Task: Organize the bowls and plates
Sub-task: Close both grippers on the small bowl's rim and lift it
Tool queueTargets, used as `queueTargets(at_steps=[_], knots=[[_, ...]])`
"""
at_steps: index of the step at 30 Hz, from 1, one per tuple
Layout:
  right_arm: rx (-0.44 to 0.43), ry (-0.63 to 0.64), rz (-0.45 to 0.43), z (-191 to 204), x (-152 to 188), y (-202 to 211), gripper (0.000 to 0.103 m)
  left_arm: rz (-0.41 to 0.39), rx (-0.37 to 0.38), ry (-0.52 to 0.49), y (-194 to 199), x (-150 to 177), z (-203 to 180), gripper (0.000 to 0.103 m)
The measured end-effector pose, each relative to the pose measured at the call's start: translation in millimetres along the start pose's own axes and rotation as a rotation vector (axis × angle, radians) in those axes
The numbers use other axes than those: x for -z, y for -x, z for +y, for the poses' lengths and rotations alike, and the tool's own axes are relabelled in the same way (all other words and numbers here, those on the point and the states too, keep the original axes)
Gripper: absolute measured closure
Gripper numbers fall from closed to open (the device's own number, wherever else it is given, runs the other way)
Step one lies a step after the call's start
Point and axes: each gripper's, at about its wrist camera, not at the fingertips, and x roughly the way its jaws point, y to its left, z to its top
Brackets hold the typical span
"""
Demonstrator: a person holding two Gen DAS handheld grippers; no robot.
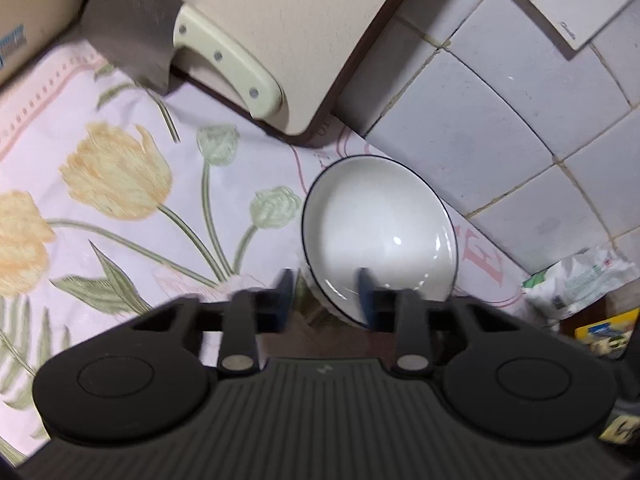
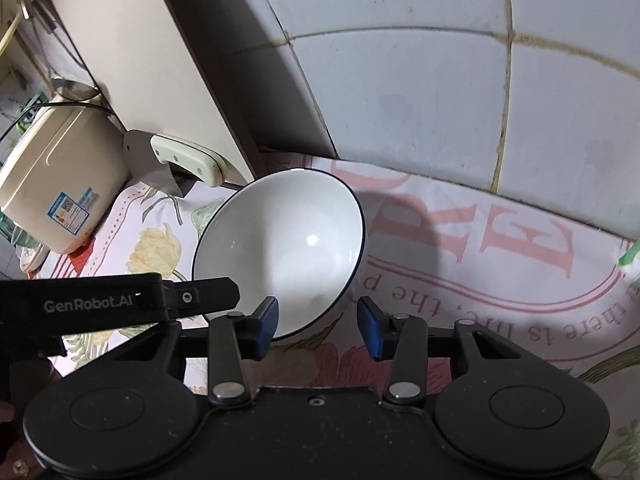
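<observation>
A white bowl point(image 2: 280, 256) sat tilted on the flowered cloth point(image 1: 120, 184), near the tiled wall point(image 2: 400, 92), right of the cutting board point(image 1: 288, 32) and cleaver point(image 1: 132, 40). Both grippers straddled its near rim, likely to share the lift. The left gripper point(image 1: 325, 296) stood narrowed, one pad outside the rim and one inside; whether they pinched it I could not tell. The right gripper point(image 2: 318, 322) stood partly open, its left pad inside the bowl, its right pad clear of the wall, gripping nothing.
</observation>
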Motion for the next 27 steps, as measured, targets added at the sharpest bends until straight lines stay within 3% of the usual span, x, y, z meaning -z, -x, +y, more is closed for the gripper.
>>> queueTargets(at_steps=[4, 9, 27], knots=[[0.011, -0.085, 0.009, -4.0, 0.2, 1.4, 0.069, 0.01, -0.041, -0.051, 2.9, 2.6, -8.9, 0.084], [0.028, -0.122, -0.004, -1.1, 3.4, 16.3, 0.073, -0.001, -0.061, -0.102, 19.6, 14.8, -20.0, 0.085], [0.097, -0.239, -0.047, 18.5, 70.4, 149.5, 0.074, 0.002, -0.034, -0.333, 136.6, 87.9, -80.3, 0.085]])
